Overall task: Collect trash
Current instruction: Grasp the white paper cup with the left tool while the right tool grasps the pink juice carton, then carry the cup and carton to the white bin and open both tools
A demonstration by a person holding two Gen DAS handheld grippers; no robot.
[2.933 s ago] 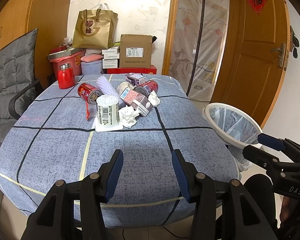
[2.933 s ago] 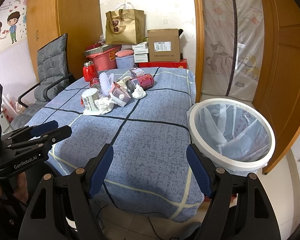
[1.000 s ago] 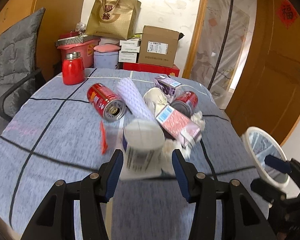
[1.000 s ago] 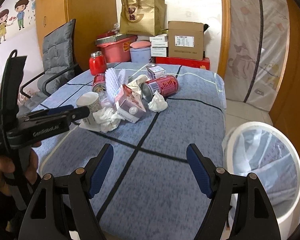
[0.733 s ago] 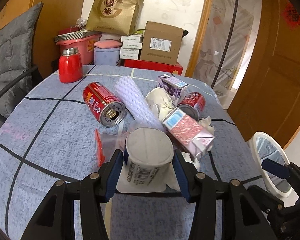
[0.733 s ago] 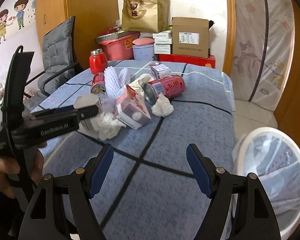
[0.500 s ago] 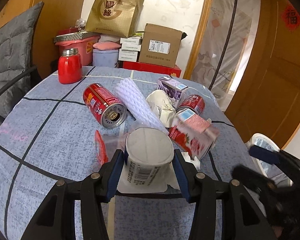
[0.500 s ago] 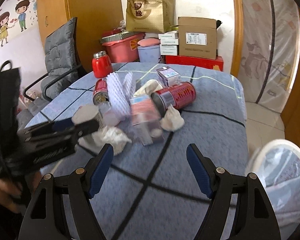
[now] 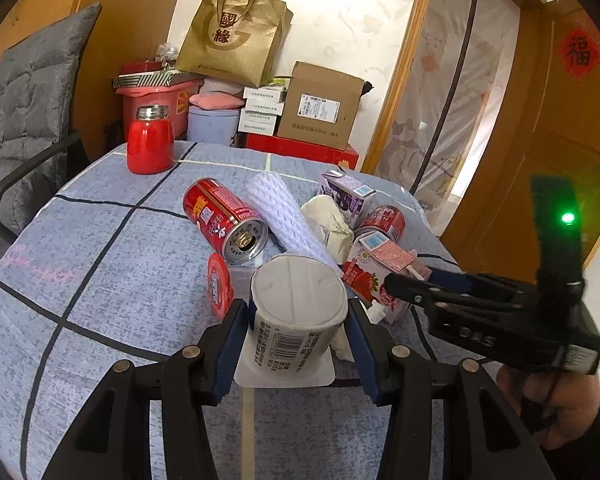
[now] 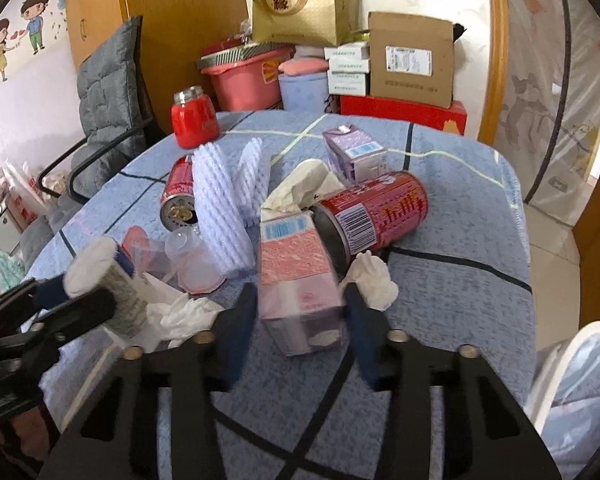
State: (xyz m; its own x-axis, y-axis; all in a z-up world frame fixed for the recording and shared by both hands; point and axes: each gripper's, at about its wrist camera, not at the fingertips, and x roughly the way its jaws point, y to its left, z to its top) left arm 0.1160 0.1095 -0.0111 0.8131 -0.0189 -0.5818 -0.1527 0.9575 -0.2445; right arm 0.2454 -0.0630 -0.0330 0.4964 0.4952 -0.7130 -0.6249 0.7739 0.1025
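L gripper (image 9: 298,322), bottom-centre of left view: pads touching both sides of the upside-down white cup (image 9: 298,312), clamped. R gripper (image 10: 300,328), lower centre of right view: fingers flank the pink carton (image 10: 300,280); blurred, can't tell if gripping. Bin (image 10: 559,364) lower right.

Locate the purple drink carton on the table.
In both views, the purple drink carton stands at the pile's far side, just behind the crumpled paper wad and the right-hand red can.

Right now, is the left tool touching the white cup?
Touching. Left wrist view shows the left tool with both blue pads pressed against the sides of the white cup, no gap.
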